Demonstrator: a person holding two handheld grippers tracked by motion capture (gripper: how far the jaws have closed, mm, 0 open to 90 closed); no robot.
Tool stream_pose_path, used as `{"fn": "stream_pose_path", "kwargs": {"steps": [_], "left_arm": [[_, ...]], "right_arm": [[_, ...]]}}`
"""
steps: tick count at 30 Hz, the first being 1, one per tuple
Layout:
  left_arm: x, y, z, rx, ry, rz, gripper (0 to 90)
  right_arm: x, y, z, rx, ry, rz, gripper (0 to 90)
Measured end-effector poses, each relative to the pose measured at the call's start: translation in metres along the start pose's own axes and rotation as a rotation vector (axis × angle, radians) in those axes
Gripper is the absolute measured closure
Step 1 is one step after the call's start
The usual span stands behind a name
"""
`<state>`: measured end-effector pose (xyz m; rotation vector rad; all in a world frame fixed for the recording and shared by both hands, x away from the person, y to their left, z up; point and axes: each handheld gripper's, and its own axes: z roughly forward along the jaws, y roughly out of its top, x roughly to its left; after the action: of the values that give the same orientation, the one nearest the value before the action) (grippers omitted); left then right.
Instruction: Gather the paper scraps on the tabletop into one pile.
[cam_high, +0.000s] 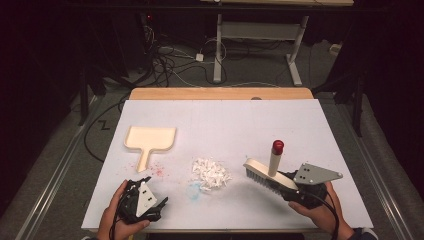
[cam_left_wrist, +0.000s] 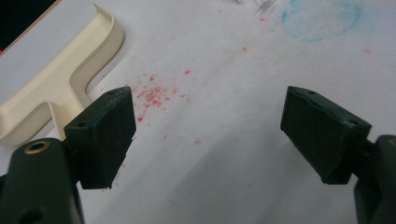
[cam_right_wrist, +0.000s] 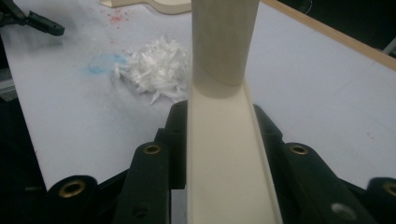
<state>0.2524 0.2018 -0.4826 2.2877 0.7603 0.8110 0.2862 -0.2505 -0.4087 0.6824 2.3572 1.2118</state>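
Right gripper (cam_high: 287, 181), black with a grey three-cornered plate on top, sits at the near right of the table, in the person's right hand. Its jaws are clamped on the flat back of a cream plastic hand brush with pale bristles and a red-capped upright handle (cam_high: 267, 170). In the right gripper view the smooth cream channel of the brush (cam_right_wrist: 224, 154) runs straight up between the two black jaws, both pressed against its sides, and the round matte handle post rises from it. Brush head points toward table centre, bristles down, close to or on the sheet; cannot tell which.

Just left of the brush lies a small heap of white shredded paper scraps (cam_high: 211, 173), jagged and loose, spiky in outline. It rests at the middle of the matte white sheet covering the wooden-edged table (cam_high: 260, 120). A faint blue smudge (cam_high: 194, 190) sits just at the heap's near-left edge.

Cream plastic dustpan, flat, squarish, with raised rim and short handle (cam_high: 149, 141) lies at mid-left, well apart from the heap, handle pointing toward the person. A scatter of fine red specks (cam_high: 159, 171) dusts the sheet beside that handle.

Left gripper (cam_high: 148, 197) rests low at the near left in the left hand. Its blocky, dull black jaws stand wide apart, nothing between them, bare sheet and red specks under them.
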Motion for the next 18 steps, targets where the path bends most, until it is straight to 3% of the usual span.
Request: {"fn": "stream_pose_path", "kwargs": {"steps": [10, 18], "left_arm": [[-0.001, 0.000, 0.001, 0.010, -0.002, 0.011, 17.1], [-0.004, 0.001, 0.004, 0.029, -0.017, 0.029, 17.1]], "right_arm": [[-0.002, -0.014, -0.021, 0.049, 0.048, 0.005, 68.1], [-0.012, -0.021, -0.025, 0.136, 0.123, 0.036, 68.0]]}}
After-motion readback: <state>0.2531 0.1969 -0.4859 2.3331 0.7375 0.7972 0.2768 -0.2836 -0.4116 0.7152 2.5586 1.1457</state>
